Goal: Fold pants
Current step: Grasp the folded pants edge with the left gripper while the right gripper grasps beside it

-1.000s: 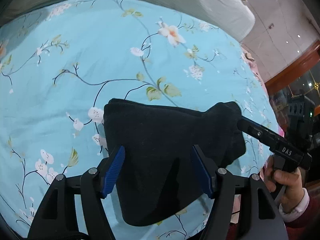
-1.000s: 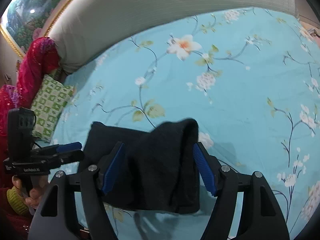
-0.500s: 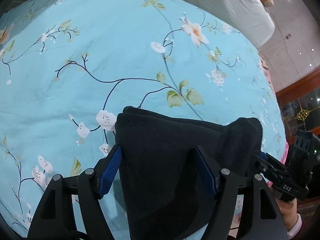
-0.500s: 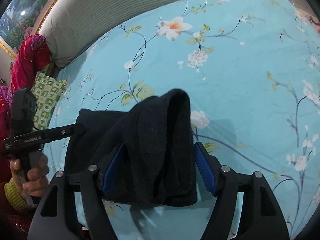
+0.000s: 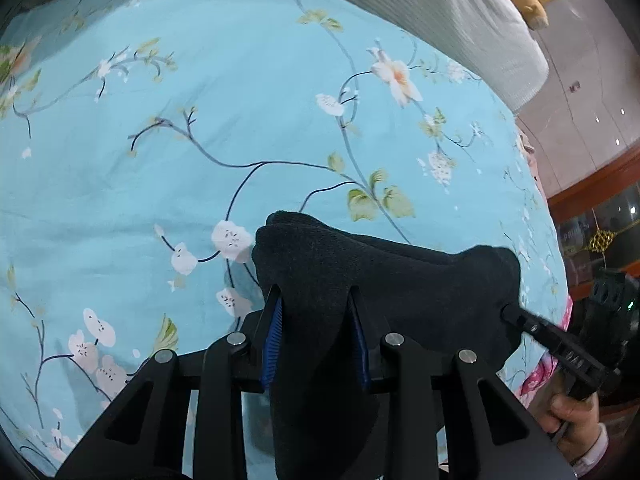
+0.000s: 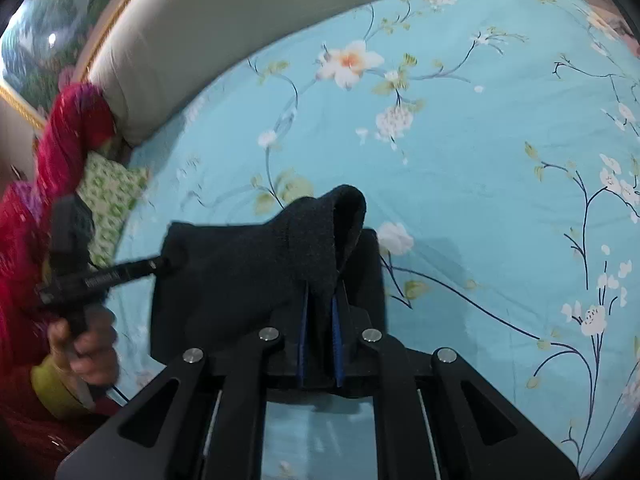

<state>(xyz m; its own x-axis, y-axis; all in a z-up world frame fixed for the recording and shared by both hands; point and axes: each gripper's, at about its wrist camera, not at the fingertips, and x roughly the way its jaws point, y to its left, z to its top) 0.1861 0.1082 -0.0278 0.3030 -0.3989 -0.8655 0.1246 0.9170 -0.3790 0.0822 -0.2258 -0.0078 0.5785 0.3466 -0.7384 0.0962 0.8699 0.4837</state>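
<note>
A bed [image 5: 168, 168] under a turquoise floral sheet fills both views, with the dark folded pants [image 5: 400, 280] low at centre, pinched up at two corners. The left hand-held gripper [image 5: 316, 320] has just closed onto one bunched corner, and the right hand-held gripper [image 6: 320, 320] has just clamped tight on the other. Only the right wrist view shows a red cloth [image 6: 72, 128] and green patterned pillow [image 6: 112, 192] at left; both grippers point steeply downward.

The pants [image 5: 400, 280] are plain black. The bedsheet [image 5: 200, 120] is turquoise, printed with white blossoms (one peach-centred), green leaves and dark branches. A cushion [image 6: 112, 192] is green-and-white patterned.
</note>
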